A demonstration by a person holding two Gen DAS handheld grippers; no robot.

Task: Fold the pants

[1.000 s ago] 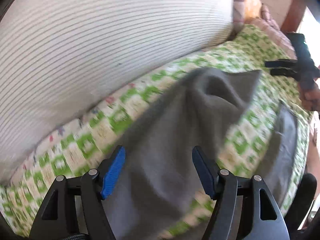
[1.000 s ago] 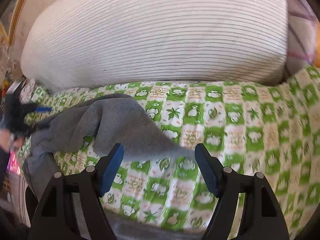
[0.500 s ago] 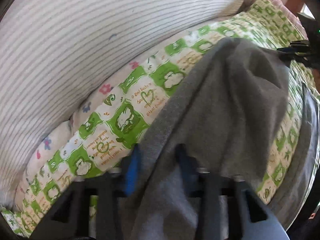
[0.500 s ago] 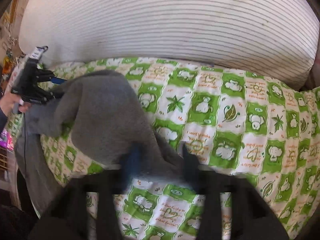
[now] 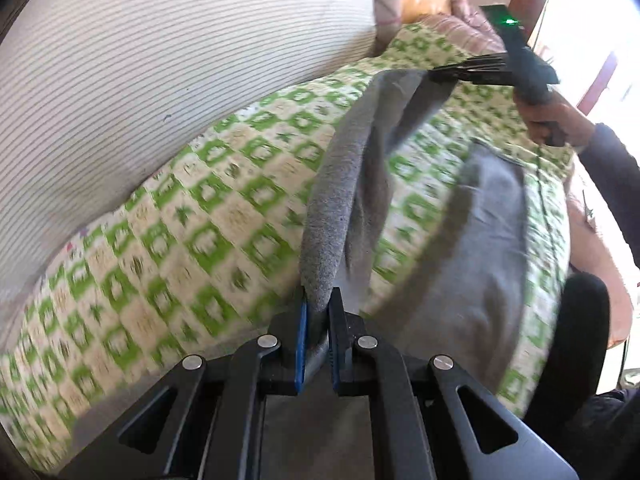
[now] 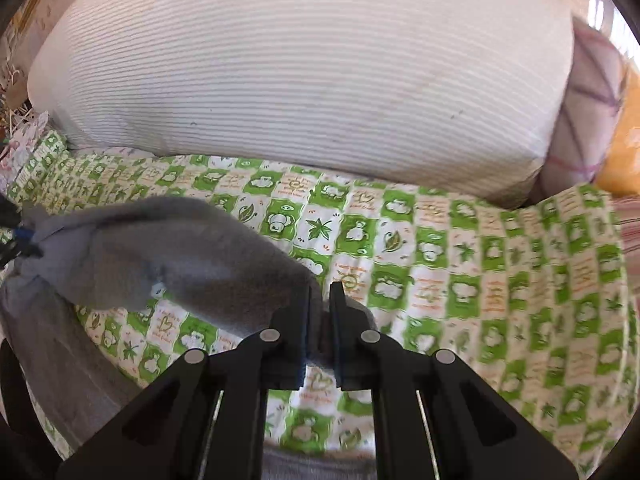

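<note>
Grey pants (image 5: pixel 352 184) lie on a bed with a green and white checked sheet (image 5: pixel 224 216). My left gripper (image 5: pixel 318 312) is shut on one end of the pants edge and holds it off the sheet. My right gripper (image 6: pixel 320 300) is shut on the other end of the same edge (image 6: pixel 180 256). The fabric stretches between the two grippers. The right gripper also shows in the left wrist view (image 5: pixel 460 70), and the left gripper at the left edge of the right wrist view (image 6: pixel 16 240). More grey fabric (image 5: pixel 472 248) lies on the near side of the bed.
A large white striped pillow (image 6: pixel 304 76) lies along the back of the bed. A pink checked cushion (image 6: pixel 588 120) and an orange one (image 6: pixel 624 148) sit at the right end. The person's hand (image 5: pixel 556 116) holds the right gripper.
Both grippers were open over the pants, then closed on the fabric edge. They have now lifted it and pulled it taut between them.
</note>
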